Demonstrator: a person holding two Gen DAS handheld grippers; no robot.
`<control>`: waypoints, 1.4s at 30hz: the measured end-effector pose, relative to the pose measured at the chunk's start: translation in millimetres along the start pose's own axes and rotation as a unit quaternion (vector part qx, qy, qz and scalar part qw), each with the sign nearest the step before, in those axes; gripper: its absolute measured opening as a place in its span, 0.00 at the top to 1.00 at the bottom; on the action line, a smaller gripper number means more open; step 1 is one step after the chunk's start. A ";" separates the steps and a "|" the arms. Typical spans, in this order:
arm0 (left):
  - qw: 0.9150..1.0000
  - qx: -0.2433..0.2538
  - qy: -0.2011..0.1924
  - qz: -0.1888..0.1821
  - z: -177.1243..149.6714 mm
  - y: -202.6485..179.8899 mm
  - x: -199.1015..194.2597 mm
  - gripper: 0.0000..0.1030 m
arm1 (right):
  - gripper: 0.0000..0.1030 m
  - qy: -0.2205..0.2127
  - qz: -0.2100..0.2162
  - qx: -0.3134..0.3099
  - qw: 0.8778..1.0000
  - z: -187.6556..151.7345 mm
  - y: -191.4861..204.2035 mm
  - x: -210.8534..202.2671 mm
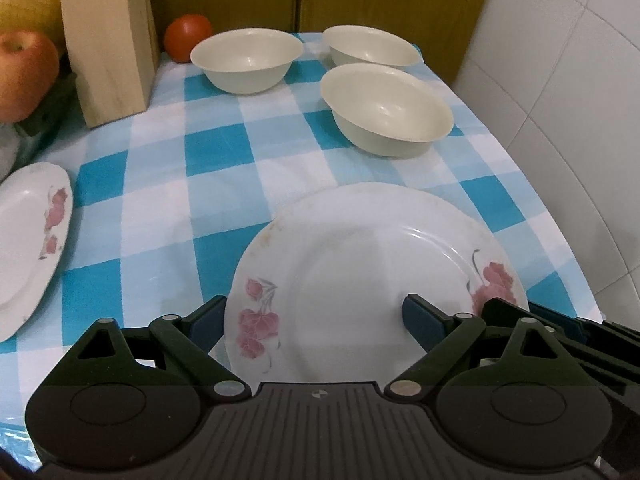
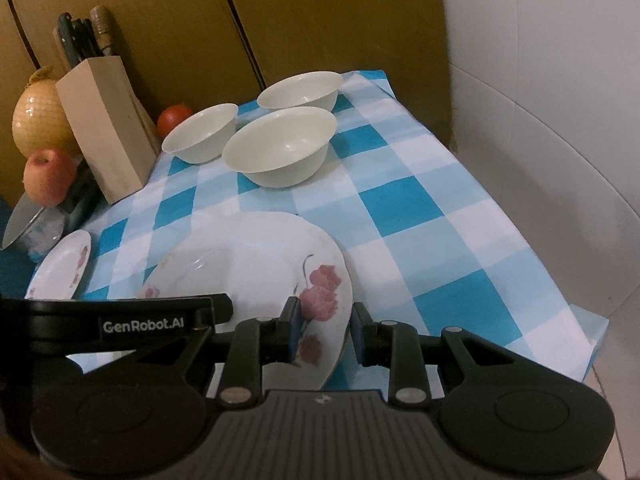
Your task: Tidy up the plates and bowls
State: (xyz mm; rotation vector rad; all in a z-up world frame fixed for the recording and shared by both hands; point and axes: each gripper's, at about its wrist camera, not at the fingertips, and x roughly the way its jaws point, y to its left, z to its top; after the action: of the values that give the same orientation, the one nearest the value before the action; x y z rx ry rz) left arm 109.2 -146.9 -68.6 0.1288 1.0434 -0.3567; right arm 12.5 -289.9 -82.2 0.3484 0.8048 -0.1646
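The left gripper [image 1: 314,320] is open wide. Its two blue pads sit one on each side of the near part of a big flowered plate [image 1: 360,280]. One pad is off the left rim and the other is over the plate's middle. I cannot tell if they touch it.

The right gripper [image 2: 324,334] has its two pads set close around the right rim of the same big flowered plate [image 2: 256,264]. One pad is above the rim by a pink flower and the other is outside the edge. It looks like it is pinching the rim. The plate looks tipped up on that side.

The plate is at the near end of the bench [image 1: 168,184], which has a blue and white checked cloth on it. A second flowered plate [image 1: 28,240] is off to the left, at the edge of the cloth.

Three cream bowls stand at the far end. The closest bowl [image 1: 386,110] is on the right. The far left bowl [image 1: 246,58] is near a tomato [image 1: 187,37]. The far right bowl [image 1: 370,46] is in the back corner.

A wooden knife block [image 2: 104,128] stands on the left with handles poking out. By it are an apple [image 2: 49,176], a big yellow fruit [image 2: 38,124] and a knife blade [image 2: 22,220]
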 end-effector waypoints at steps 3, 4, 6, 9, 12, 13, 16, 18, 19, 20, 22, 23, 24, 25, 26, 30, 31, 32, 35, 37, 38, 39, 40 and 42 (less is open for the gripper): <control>1.000 0.001 -0.004 0.002 0.4 -0.3 1.0 0.08 | 0.75 -0.003 -0.002 -0.001 1.000 0.6 0.5 1.1; 1.000 0.001 -0.005 0.001 0.8 -0.1 1.4 0.08 | 0.74 -0.003 -0.003 0.001 1.000 0.5 0.0 1.5; 1.000 0.003 -0.009 0.002 0.8 -0.4 2.0 0.08 | 0.74 -0.003 -0.002 0.005 1.000 0.0 -0.8 2.3; 1.000 0.007 -0.010 0.004 1.4 -0.5 2.8 0.08 | 0.74 -0.005 -0.005 0.002 1.000 0.9 -1.6 2.7; 1.000 0.006 -0.010 0.002 2.6 0.4 3.5 0.08 | 0.74 -0.013 -0.009 -0.007 1.000 0.3 0.4 0.4; 1.000 0.007 -0.010 0.002 2.8 0.7 3.5 0.09 | 0.74 -0.015 -0.009 -0.008 1.000 0.7 0.0 -0.1; 1.000 0.005 -0.009 -0.002 2.8 3.1 2.6 0.09 | 0.74 -0.028 -0.015 0.004 0.999 3.3 -5.7 -4.2; 1.000 0.002 -0.010 -0.002 2.7 5.9 0.6 0.10 | 0.74 -0.036 -0.023 0.016 0.999 5.8 -12.0 -6.8; 1.000 0.001 -0.012 -0.001 2.3 8.2 -1.2 0.09 | 0.74 -0.035 -0.025 0.020 0.999 7.4 -14.5 -6.7; 1.000 0.002 -0.015 0.001 2.0 10.2 -2.7 0.09 | 0.74 -0.031 -0.026 0.024 0.999 8.0 -16.8 -5.7; 1.000 -0.003 -0.016 0.005 1.7 16.1 -3.9 0.08 | 0.74 -0.019 -0.024 0.029 0.999 7.7 -18.9 -2.2; 1.000 -0.010 -0.013 0.004 1.7 19.6 -2.9 0.08 | 0.74 -0.014 -0.020 0.031 0.999 7.2 -19.0 -0.7; 1.000 -0.014 -0.008 0.001 1.5 22.1 -1.7 0.08 | 0.74 -0.013 -0.017 0.030 0.999 7.1 -18.3 -0.4; 1.000 -0.016 -0.003 -0.001 0.7 23.8 -0.3 0.08 | 0.74 -0.012 -0.016 0.028 0.999 7.3 -17.4 -0.1; 1.000 -0.015 -0.001 0.001 -0.5 24.4 0.6 0.08 | 0.74 -0.011 -0.015 0.028 0.999 7.1 -17.2 0.1; 1.000 -0.014 0.001 -0.005 -2.6 25.2 1.1 0.07 | 0.74 0.001 0.007 0.041 0.999 6.7 -20.4 3.3; 1.000 -0.016 0.003 -0.012 -3.1 25.2 1.8 0.06 | 0.74 0.009 0.018 0.049 0.999 6.8 -22.3 4.8; 1.000 -0.019 0.006 -0.021 -3.2 25.0 3.6 0.04 | 0.75 0.020 0.033 0.059 0.997 6.7 -24.0 7.1; 1.000 -0.007 0.005 -0.026 -3.8 19.0 4.0 0.07 | 0.75 0.034 0.047 0.069 0.996 4.7 -23.7 9.6; 0.999 0.001 0.006 -0.037 -4.5 15.7 2.2 0.12 | 0.75 0.034 0.046 0.072 0.996 4.3 -23.3 9.8; 0.999 0.004 0.005 -0.037 -4.8 14.5 1.5 0.12 | 0.75 0.032 0.043 0.068 0.996 3.7 -21.2 9.5; 0.999 0.004 0.005 -0.037 -5.1 14.2 1.7 0.12 | 0.75 0.030 0.040 0.062 0.997 3.4 -18.7 9.5; 0.999 0.002 0.005 -0.037 -4.9 14.4 2.1 0.13 | 0.75 0.029 0.037 0.058 0.997 3.0 -16.6 9.8; 0.999 0.000 0.006 -0.034 -4.3 14.6 1.4 0.13 | 0.74 0.029 0.038 0.051 0.998 2.8 -12.3 10.9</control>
State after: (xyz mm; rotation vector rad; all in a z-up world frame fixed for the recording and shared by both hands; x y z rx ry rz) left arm 111.4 -132.4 -72.8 0.0961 1.0606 -0.4187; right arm 18.4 -302.6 -91.3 0.4822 0.8403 -0.1251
